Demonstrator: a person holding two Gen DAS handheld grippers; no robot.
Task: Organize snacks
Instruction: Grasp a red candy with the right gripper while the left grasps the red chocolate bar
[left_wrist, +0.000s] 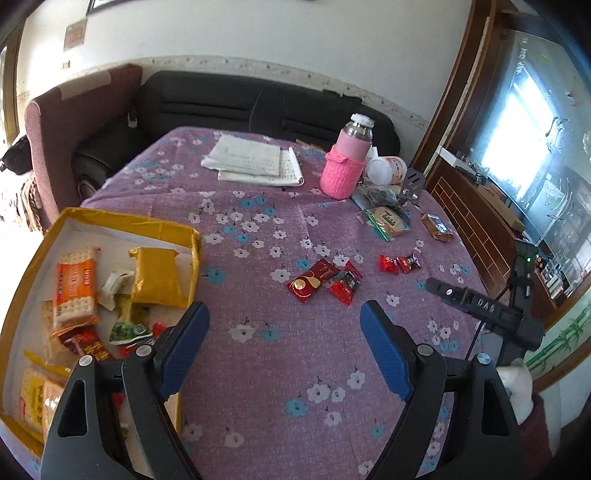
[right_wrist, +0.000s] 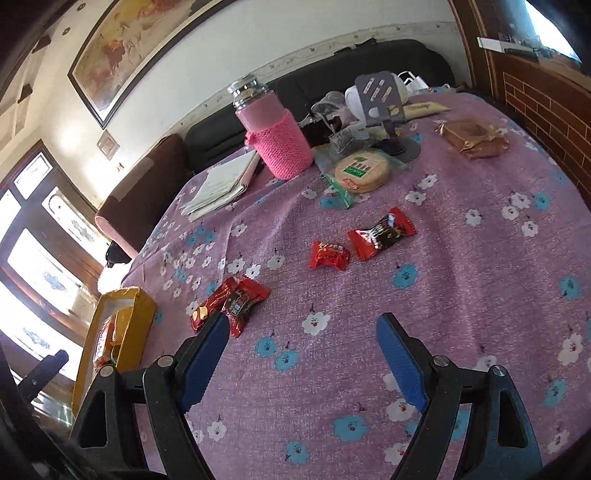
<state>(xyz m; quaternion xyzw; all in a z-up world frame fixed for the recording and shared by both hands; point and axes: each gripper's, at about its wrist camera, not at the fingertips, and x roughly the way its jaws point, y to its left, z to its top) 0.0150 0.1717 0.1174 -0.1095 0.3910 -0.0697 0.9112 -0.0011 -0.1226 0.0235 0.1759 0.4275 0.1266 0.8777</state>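
A yellow box (left_wrist: 122, 221) at the table's left holds several cracker and snack packets (left_wrist: 74, 284). Two red wrapped snacks (left_wrist: 323, 280) lie mid-table, and two smaller red candies (left_wrist: 399, 263) lie further right. A round cracker pack with a green label (left_wrist: 388, 219) and a brown pastry (left_wrist: 437, 227) sit beyond. My left gripper (left_wrist: 286, 312) is open and empty above the cloth, between the box and the red snacks. My right gripper (right_wrist: 303, 325) is open and empty, near the two red snacks (right_wrist: 229, 302); the candies (right_wrist: 362, 242), cracker pack (right_wrist: 362, 171) and pastry (right_wrist: 472, 138) lie ahead.
A pink knit-sleeved bottle (left_wrist: 345, 166), papers (left_wrist: 255, 160), a white jar (left_wrist: 386, 170) and a metal phone stand (right_wrist: 380, 103) crowd the far side of the purple flowered tablecloth (left_wrist: 258, 362). A black sofa (left_wrist: 236, 103) is behind. The right gripper's handle (left_wrist: 480, 306) shows at right.
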